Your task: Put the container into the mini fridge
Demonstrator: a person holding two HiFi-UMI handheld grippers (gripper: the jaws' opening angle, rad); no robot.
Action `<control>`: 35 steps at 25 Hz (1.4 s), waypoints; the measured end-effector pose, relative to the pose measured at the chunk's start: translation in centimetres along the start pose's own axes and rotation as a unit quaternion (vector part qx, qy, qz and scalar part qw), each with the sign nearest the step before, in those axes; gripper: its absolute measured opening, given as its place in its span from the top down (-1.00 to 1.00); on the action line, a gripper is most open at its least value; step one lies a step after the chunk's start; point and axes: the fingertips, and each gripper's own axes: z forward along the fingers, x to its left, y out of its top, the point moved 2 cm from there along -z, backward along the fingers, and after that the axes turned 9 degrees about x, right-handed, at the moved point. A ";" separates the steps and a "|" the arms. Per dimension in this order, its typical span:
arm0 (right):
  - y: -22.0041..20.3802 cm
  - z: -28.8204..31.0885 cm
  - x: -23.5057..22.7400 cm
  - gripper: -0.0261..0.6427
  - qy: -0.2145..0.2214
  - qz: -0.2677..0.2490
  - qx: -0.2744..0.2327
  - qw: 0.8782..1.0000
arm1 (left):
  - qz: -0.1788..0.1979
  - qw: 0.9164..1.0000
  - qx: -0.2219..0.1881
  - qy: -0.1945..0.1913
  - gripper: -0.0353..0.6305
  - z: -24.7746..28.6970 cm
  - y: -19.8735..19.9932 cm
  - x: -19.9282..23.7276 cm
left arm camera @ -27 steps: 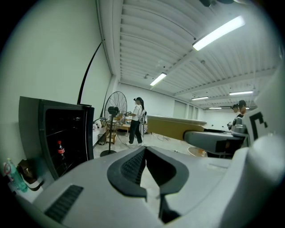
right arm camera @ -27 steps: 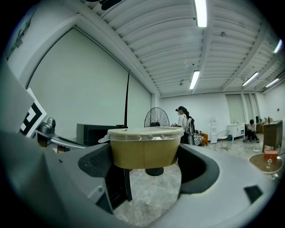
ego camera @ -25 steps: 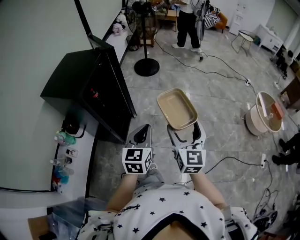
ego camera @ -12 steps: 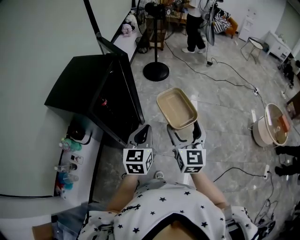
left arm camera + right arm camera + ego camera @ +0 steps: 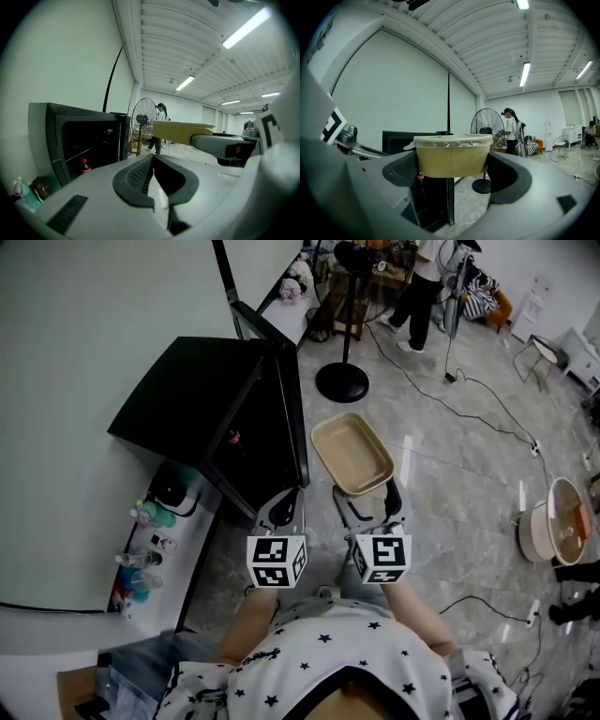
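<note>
My right gripper [image 5: 369, 502] is clamped on the near end of the tan rectangular paper container [image 5: 351, 453] with its clear lid, holding it level above the floor. My left gripper [image 5: 282, 510] has its jaws together on nothing. I judge this the carrying step. The black mini fridge [image 5: 192, 395] stands just left of the container, and its door looks open. Next, I'd swing left and slide the container onto 1 shelf.

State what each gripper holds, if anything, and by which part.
The right gripper holds the tan container by its near end; the left gripper, shut, holds nothing.
</note>
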 end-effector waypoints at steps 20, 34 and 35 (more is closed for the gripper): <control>2.0 16.1 0.9 -0.45 0.164 -0.040 0.013 0.986 | -0.068 0.986 -0.017 0.153 0.86 6.9 3.7 8.8; 1.9 23.5 3.5 -0.45 0.305 -0.068 0.031 0.949 | -0.110 0.957 -0.029 0.269 0.86 9.1 5.5 11.9; 1.8 23.9 3.8 -0.45 0.314 -0.070 0.032 0.946 | -0.112 0.954 -0.031 0.277 0.86 9.0 5.5 12.1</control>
